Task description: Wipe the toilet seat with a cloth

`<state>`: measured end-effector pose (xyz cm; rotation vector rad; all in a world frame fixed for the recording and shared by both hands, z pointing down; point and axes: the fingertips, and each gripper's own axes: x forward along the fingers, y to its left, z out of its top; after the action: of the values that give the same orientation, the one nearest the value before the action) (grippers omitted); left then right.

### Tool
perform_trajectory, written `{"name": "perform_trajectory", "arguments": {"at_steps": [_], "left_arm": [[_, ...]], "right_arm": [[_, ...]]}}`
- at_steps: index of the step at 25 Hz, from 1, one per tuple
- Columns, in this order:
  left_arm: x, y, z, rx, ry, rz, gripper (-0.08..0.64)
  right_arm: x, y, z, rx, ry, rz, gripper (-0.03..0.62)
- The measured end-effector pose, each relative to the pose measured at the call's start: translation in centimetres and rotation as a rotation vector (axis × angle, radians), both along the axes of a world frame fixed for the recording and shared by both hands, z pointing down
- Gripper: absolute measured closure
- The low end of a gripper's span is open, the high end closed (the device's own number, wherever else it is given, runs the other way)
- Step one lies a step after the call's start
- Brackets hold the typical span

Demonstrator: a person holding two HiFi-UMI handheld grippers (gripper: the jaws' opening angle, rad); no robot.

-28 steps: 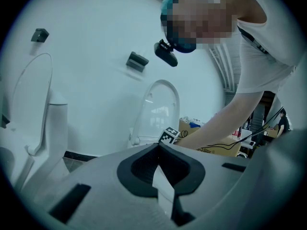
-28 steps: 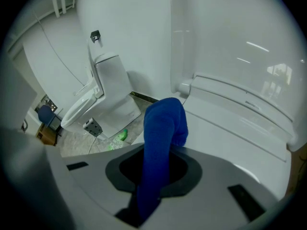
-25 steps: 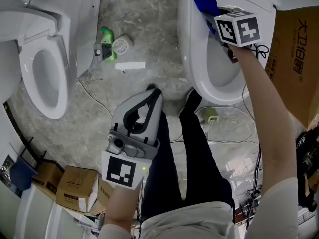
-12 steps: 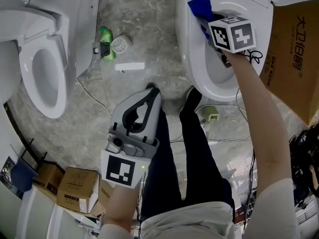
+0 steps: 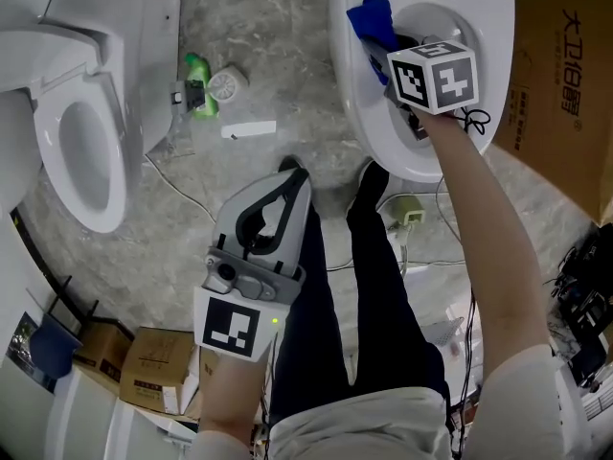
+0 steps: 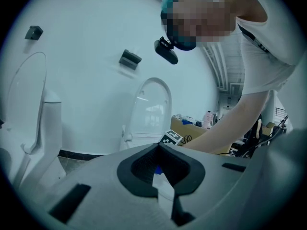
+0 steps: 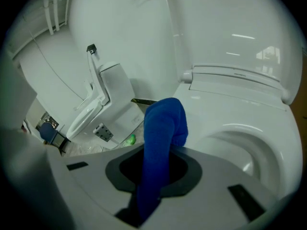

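**Head view.** The right gripper (image 5: 387,46) reaches over the near toilet, its jaws clamped on a blue cloth (image 5: 370,17) that lies on the left part of the toilet seat (image 5: 347,80), close to the inner edge of the opening. The bowl (image 5: 450,147) lies open under the marker cube. A cardboard box (image 5: 560,75) stands just beside the seat's right edge. To the left of the seat there is bare marble floor (image 5: 287,56), with a green bottle (image 5: 198,77) and a white bar (image 5: 251,128) lying on it. A second toilet (image 5: 81,151) stands well apart at the far left. The left gripper (image 5: 290,174) hangs above the person's legs (image 5: 383,286), away from both toilets. Small cartons (image 5: 144,362) sit at the lower left.

**Left gripper view.** The two jaws meet at their tips with nothing between them. Beyond them rise a white wall and a raised toilet lid (image 6: 152,104).

**Right gripper view.** The cloth runs up from between the closed jaws and folds over at its top, against the seat's left side. The seat's rim curves away to the right around the open bowl. The second toilet and the green bottle show beyond on the left.
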<state>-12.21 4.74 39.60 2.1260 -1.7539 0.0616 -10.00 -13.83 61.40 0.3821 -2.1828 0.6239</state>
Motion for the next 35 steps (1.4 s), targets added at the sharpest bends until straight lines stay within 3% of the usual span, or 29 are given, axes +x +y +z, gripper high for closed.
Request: {"name": "perform_trajectory", "arguments": {"at_steps": [17, 30, 35], "left_arm": [[1.2, -0.3, 0.3, -0.007, -0.003, 0.102, 0.554], [2.9, -1.0, 0.6, -0.016, -0.013, 0.136, 0.554], [3.9, -1.2, 0.8, -0.025, -0.012, 0.15, 0.554]], "right_arm": [[2.3, 3.7, -0.1, -0.062, -0.074, 0.152, 0.529], [5.0, 7.5, -0.1, -0.122, -0.103, 0.162, 0.529], [6.0, 8.9, -0.1, -0.105, -0.081, 0.133, 0.529]]}}
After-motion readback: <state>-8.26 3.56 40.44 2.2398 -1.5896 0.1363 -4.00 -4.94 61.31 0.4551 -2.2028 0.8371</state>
